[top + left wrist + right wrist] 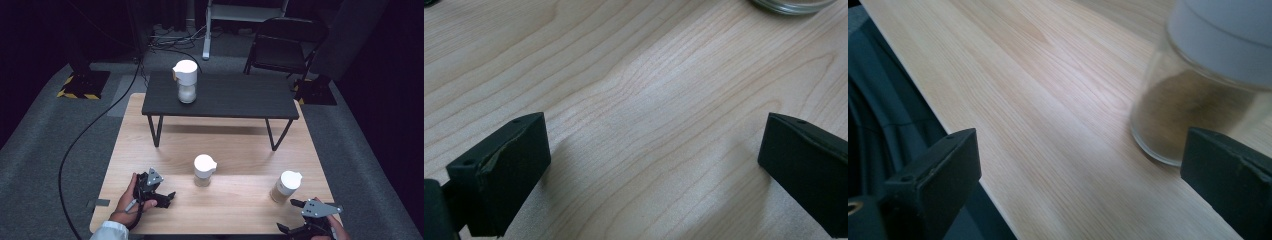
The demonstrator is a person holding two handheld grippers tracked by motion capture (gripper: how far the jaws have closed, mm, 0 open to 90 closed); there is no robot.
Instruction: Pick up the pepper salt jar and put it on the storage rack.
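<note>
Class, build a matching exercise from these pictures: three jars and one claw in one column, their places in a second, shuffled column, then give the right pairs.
1. jar with white contents
2. middle jar
3. jar with brown contents
4. left claw

A. near the wooden table's right edge
B. near the table's front left
C. on the dark raised shelf
D. table centre

Pairs: 1-C, 2-D, 3-A, 4-B
</note>
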